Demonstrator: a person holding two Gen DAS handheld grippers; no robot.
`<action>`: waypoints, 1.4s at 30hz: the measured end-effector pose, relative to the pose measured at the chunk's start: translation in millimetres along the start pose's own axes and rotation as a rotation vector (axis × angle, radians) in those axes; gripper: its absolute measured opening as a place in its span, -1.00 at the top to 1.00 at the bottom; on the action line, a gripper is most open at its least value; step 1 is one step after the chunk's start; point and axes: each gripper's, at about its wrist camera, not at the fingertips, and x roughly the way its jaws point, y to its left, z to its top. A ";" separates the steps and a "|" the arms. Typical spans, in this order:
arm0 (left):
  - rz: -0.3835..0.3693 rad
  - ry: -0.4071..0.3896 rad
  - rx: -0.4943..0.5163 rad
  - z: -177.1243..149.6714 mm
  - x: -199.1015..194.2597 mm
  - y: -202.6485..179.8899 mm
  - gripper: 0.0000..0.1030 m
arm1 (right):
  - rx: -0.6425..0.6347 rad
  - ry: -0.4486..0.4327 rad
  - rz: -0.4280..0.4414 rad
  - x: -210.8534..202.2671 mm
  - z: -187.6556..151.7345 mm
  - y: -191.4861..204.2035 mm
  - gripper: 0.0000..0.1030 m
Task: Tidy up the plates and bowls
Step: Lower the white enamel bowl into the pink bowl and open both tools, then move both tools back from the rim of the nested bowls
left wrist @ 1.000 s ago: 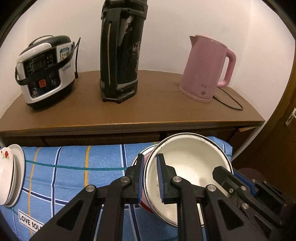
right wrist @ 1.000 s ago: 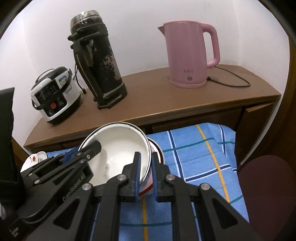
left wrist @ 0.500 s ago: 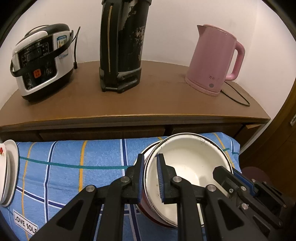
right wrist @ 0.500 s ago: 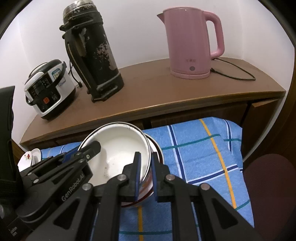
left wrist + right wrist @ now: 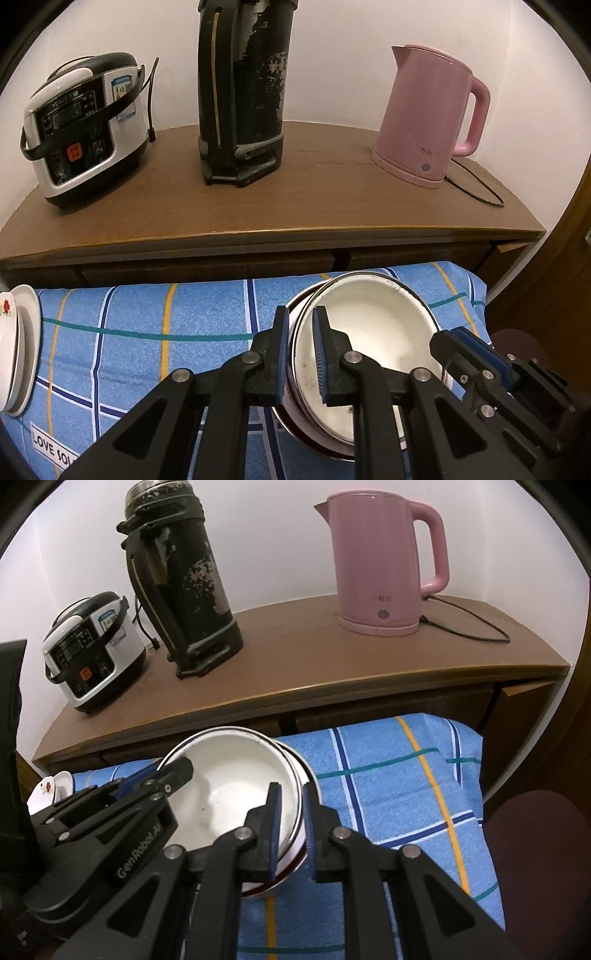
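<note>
Bowl [image 5: 373, 332], white enamel w/ dark rim, is gripped from both sides. Left gripper [image 5: 300, 354] is clamped narrow on bowl's left rim, one pad inside, one outside. Right gripper [image 5: 290, 823] is set astride the right rim, one pad inside & one outside; its jaws are opening slightly, rim between them, pads seen at the rim wall. In the left view the right gripper [image 5: 476, 365] is seen reaching in from the right edge of the bowl.

Bowl is nested in a 2nd bowl [image 5: 295, 864], white w/ dark red base, only its edge shown beneath. Whether the upper bowl is fully seated in the lower can't be told; it looks slightly tilted in the right view. Both are placed at the right part of a blue checked cloth [image 5: 147, 332].

At far left of cloth, a stack of white plates [image 5: 22, 350] w/ a red flower print is seen, well apart from the bowls.

Behind the cloth a brown counter [image 5: 295, 199] is seen, w/ a rice cooker [image 5: 85, 125] at left, a worn black flask [image 5: 243, 92] in the middle, and a pink kettle [image 5: 432, 114] w/ cord at right
</note>
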 end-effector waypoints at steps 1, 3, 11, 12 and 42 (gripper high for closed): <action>0.005 -0.002 0.003 -0.3 -0.6 -0.7 0.71 | 0.003 0.000 0.000 -0.1 -0.7 -0.7 0.74; 0.024 -0.008 0.013 -0.6 -1.7 -2.0 0.66 | 0.015 -0.001 0.002 -0.4 -2.2 -2.6 0.71; 0.083 -0.051 -0.018 -1.6 -16.0 7.2 -0.24 | 0.070 -0.018 0.005 -7.3 -8.6 -12.0 0.23; 0.084 -0.049 -0.014 -1.8 -16.8 7.2 -0.24 | 0.071 -0.020 0.003 -8.5 -9.0 -12.0 0.19; 0.079 -0.061 0.012 -31.5 -56.5 13.4 -0.24 | 0.096 -0.064 0.023 -49.1 -32.7 -3.8 0.04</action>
